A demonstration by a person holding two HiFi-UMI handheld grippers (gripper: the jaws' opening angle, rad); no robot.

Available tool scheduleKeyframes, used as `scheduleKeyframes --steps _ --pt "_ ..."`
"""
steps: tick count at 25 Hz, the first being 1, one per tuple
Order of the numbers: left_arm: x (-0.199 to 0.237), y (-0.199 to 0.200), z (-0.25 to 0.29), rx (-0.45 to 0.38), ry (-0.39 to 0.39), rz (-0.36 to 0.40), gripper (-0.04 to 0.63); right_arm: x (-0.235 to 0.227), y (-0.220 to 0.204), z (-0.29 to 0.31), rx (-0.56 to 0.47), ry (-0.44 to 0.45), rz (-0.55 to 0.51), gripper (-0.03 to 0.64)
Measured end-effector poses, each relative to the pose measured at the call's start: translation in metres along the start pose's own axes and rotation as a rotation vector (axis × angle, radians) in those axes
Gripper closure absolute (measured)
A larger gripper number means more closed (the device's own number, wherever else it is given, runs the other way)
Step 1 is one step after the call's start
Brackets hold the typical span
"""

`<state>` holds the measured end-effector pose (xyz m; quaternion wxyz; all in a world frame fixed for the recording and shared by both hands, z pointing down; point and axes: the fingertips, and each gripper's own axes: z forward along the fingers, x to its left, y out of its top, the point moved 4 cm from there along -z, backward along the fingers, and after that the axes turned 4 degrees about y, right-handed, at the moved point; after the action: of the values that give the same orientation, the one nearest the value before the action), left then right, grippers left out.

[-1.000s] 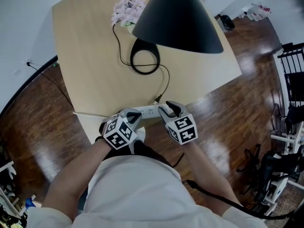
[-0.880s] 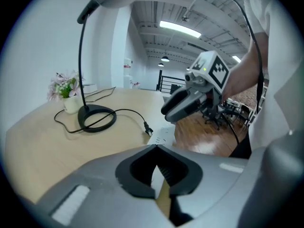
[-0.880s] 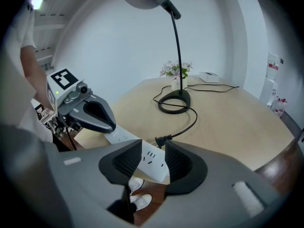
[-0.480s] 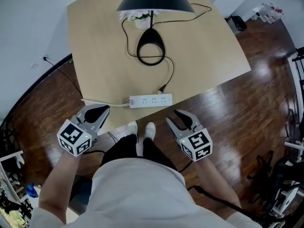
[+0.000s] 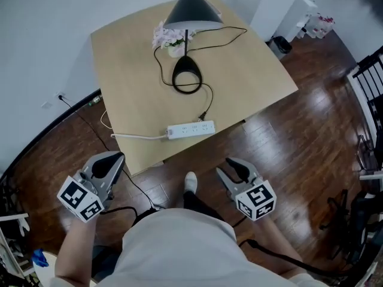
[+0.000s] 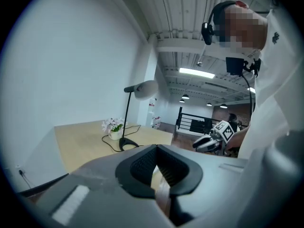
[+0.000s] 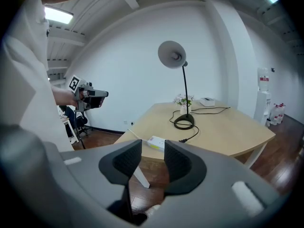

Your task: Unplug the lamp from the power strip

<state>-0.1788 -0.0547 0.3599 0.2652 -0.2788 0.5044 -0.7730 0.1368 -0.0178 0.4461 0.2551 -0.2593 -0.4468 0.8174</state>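
Observation:
The black lamp (image 5: 192, 11) stands at the back of the wooden table (image 5: 125, 82), its ring base (image 5: 187, 79) beside a vase of flowers (image 5: 169, 37). The lamp's black plug (image 5: 202, 116) lies on the tabletop just behind the white power strip (image 5: 190, 130), apart from its sockets. My left gripper (image 5: 109, 166) and right gripper (image 5: 237, 171) hover over the wooden floor, well short of the table. Both stand open and empty. The right gripper view shows the strip (image 7: 156, 143) and plug (image 7: 182, 140) beyond its jaws.
The strip's white cable (image 5: 137, 137) runs left off the table. A black cord (image 5: 230, 37) trails across the back right of the tabletop. The person's feet (image 5: 190, 182) stand between the grippers. A black railing (image 5: 371, 76) and racks stand at the right.
Both grippers have drawn back from the power strip at the table's front edge and now hang over the floor. The person has stepped away, so the table looks farther off.

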Motion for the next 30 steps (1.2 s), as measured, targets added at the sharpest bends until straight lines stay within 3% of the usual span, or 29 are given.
scheduleKeyframes --steps 5,9,14,22,30 --pt "-0.048 -0.014 -0.060 -0.143 -0.036 -0.024 0.591 0.080 -0.004 -0.023 -0.028 -0.024 -0.032 0.465" --pt "-0.087 -0.040 -0.111 -0.137 -0.130 0.034 0.591 0.154 -0.017 -0.050 -0.067 -0.064 -0.005 0.465" --pt "-0.121 -0.068 -0.172 -0.108 -0.179 0.062 0.591 0.239 -0.047 -0.082 -0.056 -0.054 0.008 0.465" --pt "-0.196 -0.091 -0.222 -0.085 -0.208 0.126 0.591 0.301 -0.059 -0.160 -0.100 -0.044 -0.007 0.465" --pt "-0.285 -0.093 -0.245 -0.136 -0.245 0.155 0.591 0.336 -0.093 -0.246 -0.158 -0.061 0.000 0.465"
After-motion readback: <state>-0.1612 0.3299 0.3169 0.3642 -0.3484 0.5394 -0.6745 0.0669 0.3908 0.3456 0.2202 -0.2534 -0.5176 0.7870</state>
